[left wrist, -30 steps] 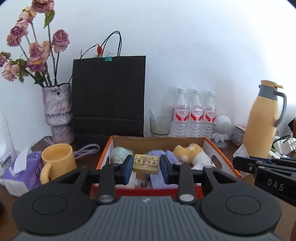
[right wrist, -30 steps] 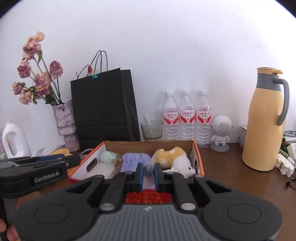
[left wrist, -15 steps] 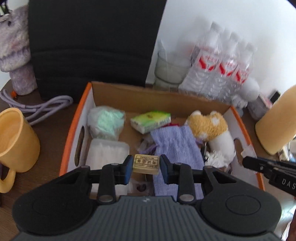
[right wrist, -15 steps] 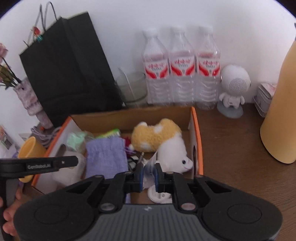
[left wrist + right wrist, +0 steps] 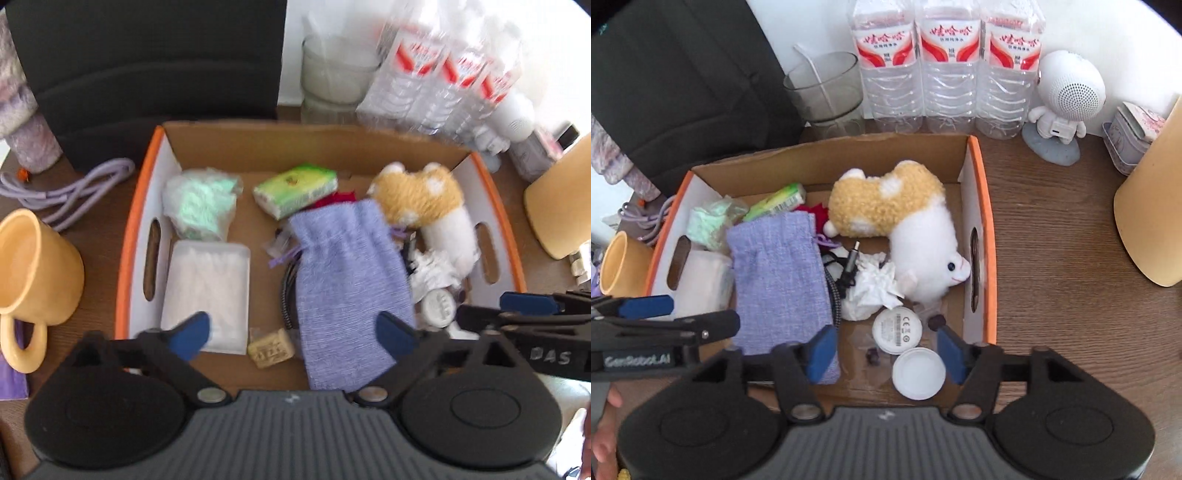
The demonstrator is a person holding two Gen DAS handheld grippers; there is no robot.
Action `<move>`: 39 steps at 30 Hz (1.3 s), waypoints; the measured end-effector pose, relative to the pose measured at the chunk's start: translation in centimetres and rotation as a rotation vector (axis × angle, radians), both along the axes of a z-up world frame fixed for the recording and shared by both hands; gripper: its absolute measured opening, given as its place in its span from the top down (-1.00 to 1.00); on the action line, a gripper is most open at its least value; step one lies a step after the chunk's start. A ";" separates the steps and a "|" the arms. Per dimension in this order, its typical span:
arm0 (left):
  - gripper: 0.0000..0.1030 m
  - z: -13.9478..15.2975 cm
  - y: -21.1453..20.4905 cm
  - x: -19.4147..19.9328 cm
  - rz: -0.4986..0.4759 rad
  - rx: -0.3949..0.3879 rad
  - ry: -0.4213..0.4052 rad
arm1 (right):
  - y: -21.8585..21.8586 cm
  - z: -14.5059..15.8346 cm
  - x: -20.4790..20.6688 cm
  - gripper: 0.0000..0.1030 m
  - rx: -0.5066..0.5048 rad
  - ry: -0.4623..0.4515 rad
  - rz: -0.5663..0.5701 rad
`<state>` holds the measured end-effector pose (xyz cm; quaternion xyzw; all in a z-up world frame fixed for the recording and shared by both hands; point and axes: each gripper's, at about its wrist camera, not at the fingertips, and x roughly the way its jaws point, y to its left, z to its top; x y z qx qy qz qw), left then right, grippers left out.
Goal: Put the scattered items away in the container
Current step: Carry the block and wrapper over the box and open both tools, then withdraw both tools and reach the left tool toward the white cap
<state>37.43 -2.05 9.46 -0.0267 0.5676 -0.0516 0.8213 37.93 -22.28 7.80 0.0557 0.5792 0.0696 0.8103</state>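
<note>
The orange-rimmed cardboard box (image 5: 142, 206) (image 5: 979, 206) holds several items. A small tan block (image 5: 270, 348) lies on its floor near the front, below my open, empty left gripper (image 5: 293, 334). My right gripper (image 5: 886, 354) is open and empty above the box's front right, over a white round lid (image 5: 918, 373) and a white disc (image 5: 897, 331). Also inside are a lilac pouch (image 5: 347, 291) (image 5: 779, 280), a plush toy (image 5: 424, 206) (image 5: 905, 221), a green packet (image 5: 295, 189), a mint bundle (image 5: 201, 206) and a clear pack (image 5: 208, 291).
A yellow mug (image 5: 33, 273) and a lilac cable (image 5: 70, 188) lie left of the box. A black bag (image 5: 147, 55), a glass (image 5: 827, 92), three water bottles (image 5: 947, 62) and a white robot figure (image 5: 1063, 96) stand behind it. A yellow flask (image 5: 1152, 206) stands at the right.
Both grippers moved over the box and tilted down. The left gripper opened and the tan block dropped onto the box floor. The right gripper opened too.
</note>
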 end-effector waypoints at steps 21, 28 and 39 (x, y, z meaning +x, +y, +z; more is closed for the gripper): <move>-1.00 2.2 -0.3 -18.4 0.110 0.183 -0.643 | 0.5 3.1 -17.5 -0.75 0.122 -0.662 -0.035; -1.00 2.0 -0.4 -23.0 0.149 0.137 -0.763 | 1.0 3.4 -22.5 -0.75 0.061 -0.771 -0.056; -1.00 -1.8 0.7 -39.8 0.121 0.059 -0.768 | -1.1 -0.9 -39.5 -0.76 0.069 -0.803 -0.089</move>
